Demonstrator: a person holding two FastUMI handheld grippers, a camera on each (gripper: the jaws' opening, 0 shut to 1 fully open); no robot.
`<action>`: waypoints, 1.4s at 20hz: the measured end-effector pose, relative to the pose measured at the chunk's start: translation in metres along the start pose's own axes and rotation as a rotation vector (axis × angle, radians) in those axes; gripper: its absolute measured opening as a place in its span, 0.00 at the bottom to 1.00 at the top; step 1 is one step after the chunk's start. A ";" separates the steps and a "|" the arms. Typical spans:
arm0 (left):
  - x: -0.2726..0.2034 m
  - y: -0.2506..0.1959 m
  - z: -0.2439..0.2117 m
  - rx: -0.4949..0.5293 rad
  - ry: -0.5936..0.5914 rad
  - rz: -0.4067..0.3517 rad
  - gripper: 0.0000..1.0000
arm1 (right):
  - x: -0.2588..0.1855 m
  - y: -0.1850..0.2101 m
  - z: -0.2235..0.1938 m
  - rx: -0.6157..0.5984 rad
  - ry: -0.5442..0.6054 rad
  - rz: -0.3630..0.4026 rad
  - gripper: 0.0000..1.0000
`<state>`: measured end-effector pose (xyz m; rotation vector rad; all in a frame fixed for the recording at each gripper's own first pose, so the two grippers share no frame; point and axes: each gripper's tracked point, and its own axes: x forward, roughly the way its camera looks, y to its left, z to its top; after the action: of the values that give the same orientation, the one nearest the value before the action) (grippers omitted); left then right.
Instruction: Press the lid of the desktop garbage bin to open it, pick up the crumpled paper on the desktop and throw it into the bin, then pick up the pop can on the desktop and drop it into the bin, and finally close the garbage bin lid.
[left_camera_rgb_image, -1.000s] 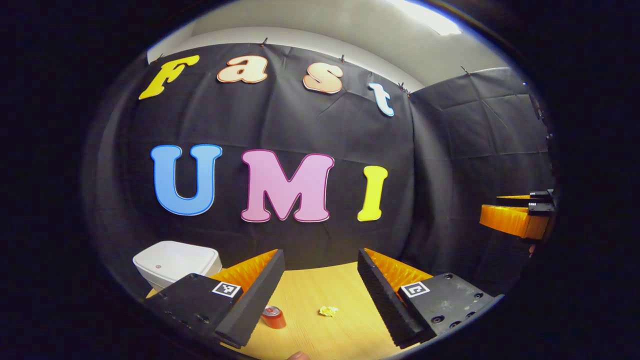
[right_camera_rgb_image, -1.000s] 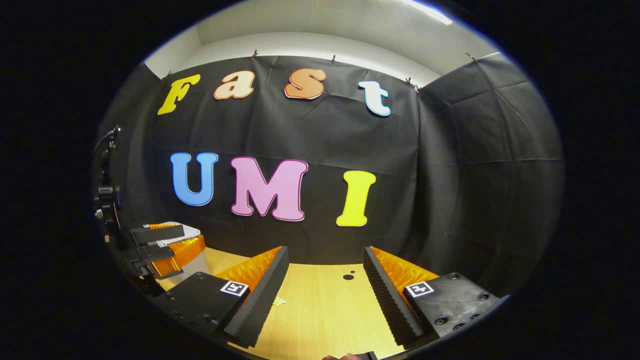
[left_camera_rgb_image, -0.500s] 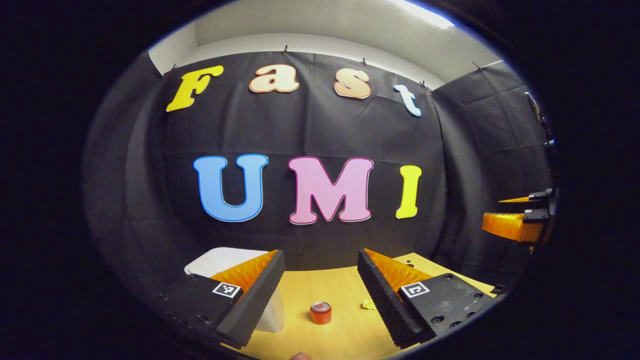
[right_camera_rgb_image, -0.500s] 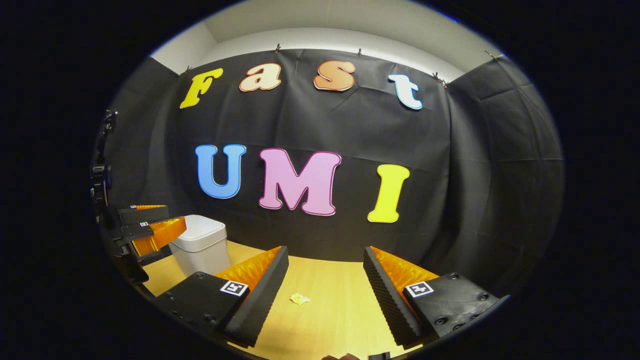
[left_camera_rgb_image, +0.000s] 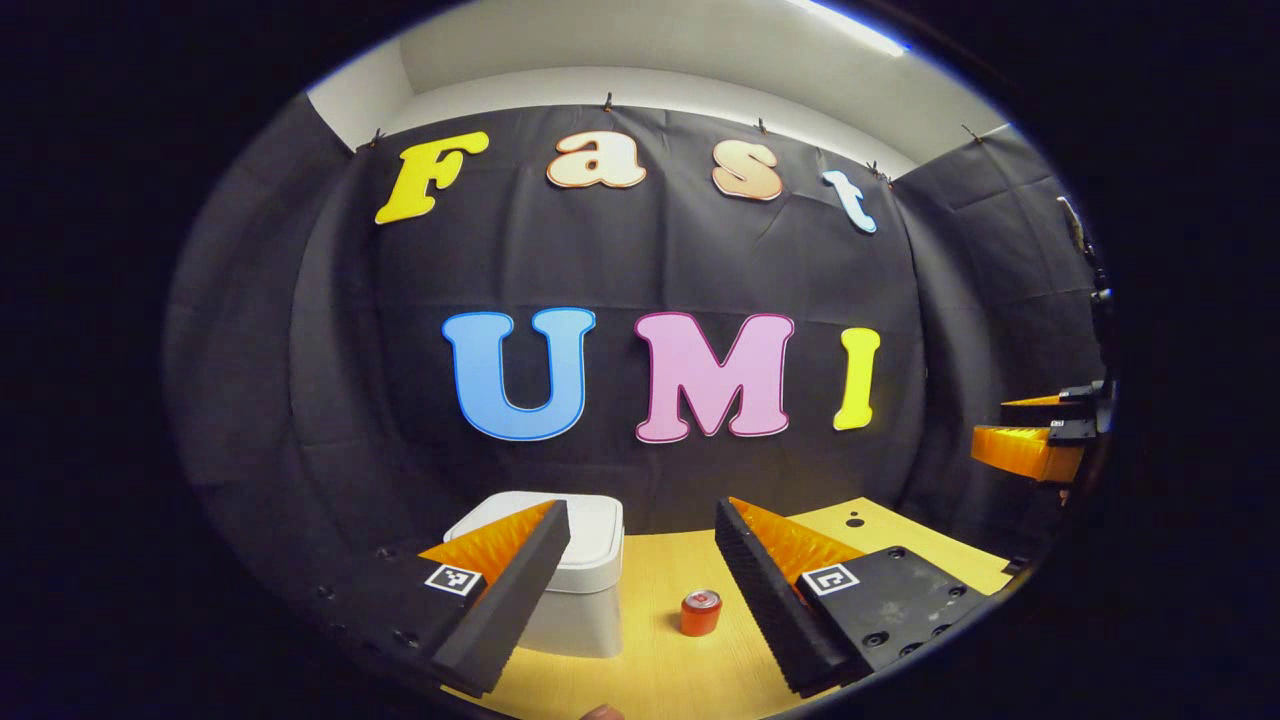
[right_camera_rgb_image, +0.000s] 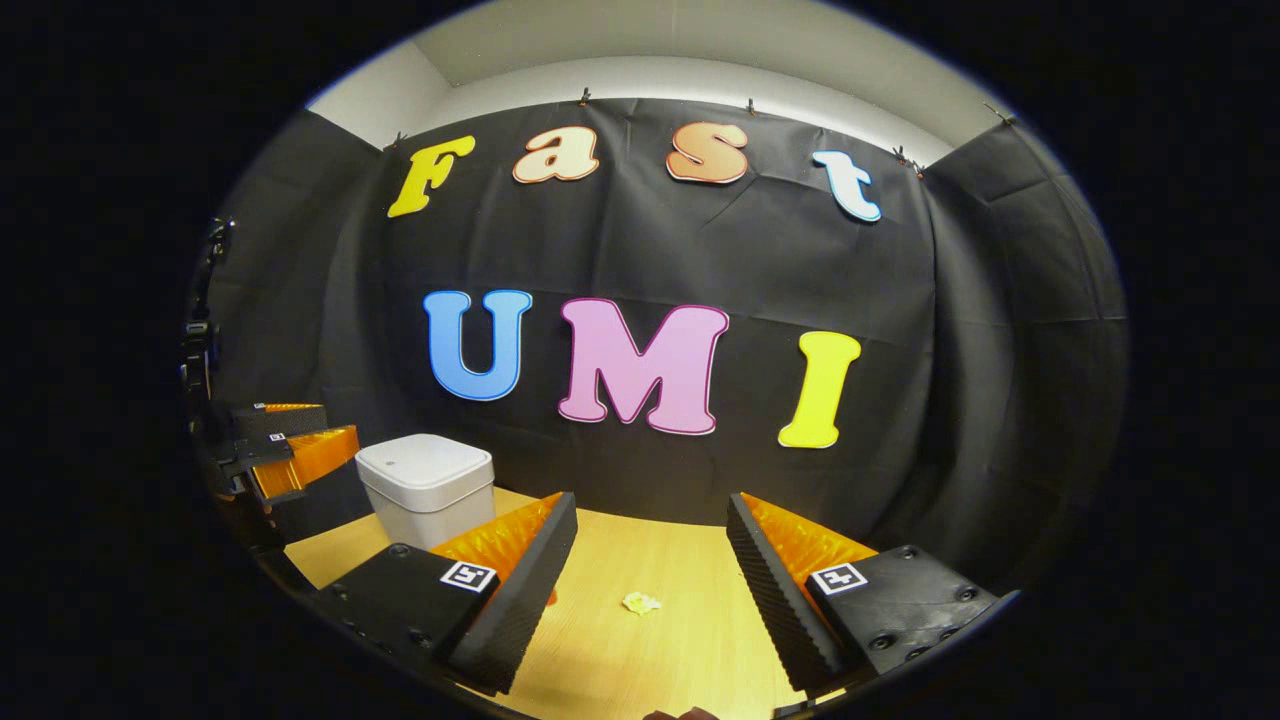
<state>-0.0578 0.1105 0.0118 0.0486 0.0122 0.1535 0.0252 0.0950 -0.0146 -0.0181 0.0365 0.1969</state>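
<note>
In the left gripper view a white bin (left_camera_rgb_image: 580, 595) with its lid down stands on the wooden desk (left_camera_rgb_image: 660, 670), partly behind my left finger. A red pop can (left_camera_rgb_image: 701, 612) stands upright just right of it. My left gripper (left_camera_rgb_image: 640, 585) is open and held above the desk, empty. In the right gripper view the white bin (right_camera_rgb_image: 428, 488) sits at the left, and a small crumpled yellowish paper (right_camera_rgb_image: 640, 602) lies on the desk (right_camera_rgb_image: 640, 660) between my fingers. My right gripper (right_camera_rgb_image: 650, 580) is open and empty, well above the paper.
The other gripper (left_camera_rgb_image: 1040, 440) shows at the far right of the left gripper view, and at the far left (right_camera_rgb_image: 280, 450) of the right gripper view, beside the bin. Two small dark holes (left_camera_rgb_image: 852, 520) mark the desk's far right. Black cloth walls close the back and sides.
Both views have swung left across the booth, so the bin, can and paper have shifted right in the frames. Both grippers stay open and empty.
</note>
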 end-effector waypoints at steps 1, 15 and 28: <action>-0.002 0.006 -0.001 -0.002 0.004 0.007 1.00 | 0.001 0.003 -0.002 -0.004 0.005 0.006 0.98; -0.012 0.058 0.001 -0.011 0.033 0.086 0.82 | 0.010 0.025 0.015 -0.021 -0.023 0.092 0.98; -0.021 0.033 0.000 -0.006 0.034 0.066 0.82 | 0.001 0.002 0.012 -0.009 -0.027 0.057 0.98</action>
<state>-0.0840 0.1397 0.0138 0.0406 0.0443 0.2202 0.0264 0.0972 -0.0028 -0.0233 0.0093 0.2546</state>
